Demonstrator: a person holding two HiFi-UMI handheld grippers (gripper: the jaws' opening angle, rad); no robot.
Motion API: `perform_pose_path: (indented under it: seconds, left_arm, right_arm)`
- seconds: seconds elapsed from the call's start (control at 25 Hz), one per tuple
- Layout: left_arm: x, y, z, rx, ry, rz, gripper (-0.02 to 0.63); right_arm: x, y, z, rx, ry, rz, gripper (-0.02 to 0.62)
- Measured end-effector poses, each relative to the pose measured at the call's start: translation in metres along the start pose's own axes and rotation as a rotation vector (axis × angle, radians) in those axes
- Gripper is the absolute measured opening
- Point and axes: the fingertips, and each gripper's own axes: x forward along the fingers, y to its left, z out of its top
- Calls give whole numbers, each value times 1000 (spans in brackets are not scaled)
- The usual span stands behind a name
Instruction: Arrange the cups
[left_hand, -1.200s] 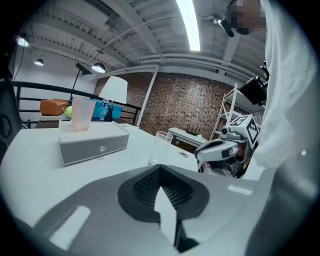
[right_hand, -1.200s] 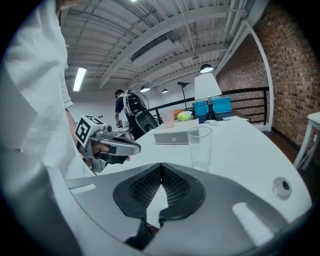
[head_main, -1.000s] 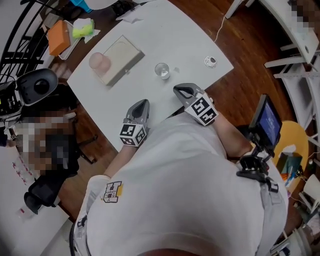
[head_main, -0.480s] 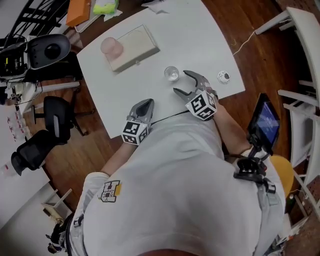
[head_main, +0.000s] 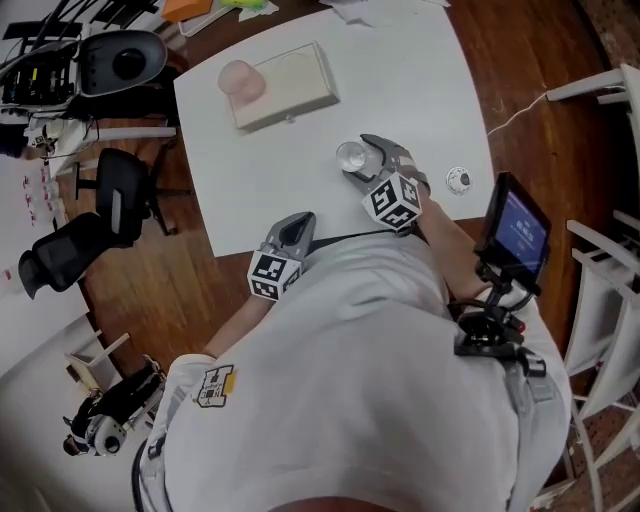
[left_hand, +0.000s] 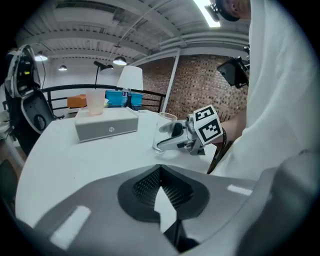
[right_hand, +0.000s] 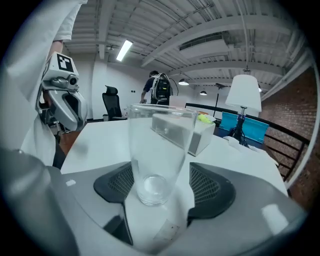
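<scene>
The left gripper (head_main: 298, 222) is held at the near table (head_main: 430, 90) edge, fingers pressed together. The right gripper (head_main: 360, 160) fingers are opening around an upright clear glass cup (head_main: 351, 155). At 11 o'clock from it, a pink cup (head_main: 241, 78) is seen on a white box (head_main: 295, 85).

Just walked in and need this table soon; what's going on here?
A person works at the white table with a gripper in each hand. The jaws of the right gripper are opening around a clear glass standing on it, not gripped. The left gripper is shut and empty near the table's edge. A pink cup sits on a white box.
</scene>
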Motion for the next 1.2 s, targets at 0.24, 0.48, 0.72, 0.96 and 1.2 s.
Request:
perform_pose_path:
  seconds: [0.24,0.48,0.72,0.96,1.2]
  left_arm:
    - [-2,-13,-3,-43,38,21,0]
    - [-1,-11,-5,-59,28,43,0]
    - [-4,0,-5,-76,-27,54,0]
    - [-20,19,-6,-108,-92,63,0]
    - [-38,31,-9,-125,-138,81,0]
  right_arm:
    - [4,2,3,1,0,8,276]
    - [5,1,4,-5,-2,28,276]
    - [5,-9,18,-23,13,25,276]
    - [8,-18,64,-28,-21,-13,276]
    - [8,-37,111,-46,-59,-37,276]
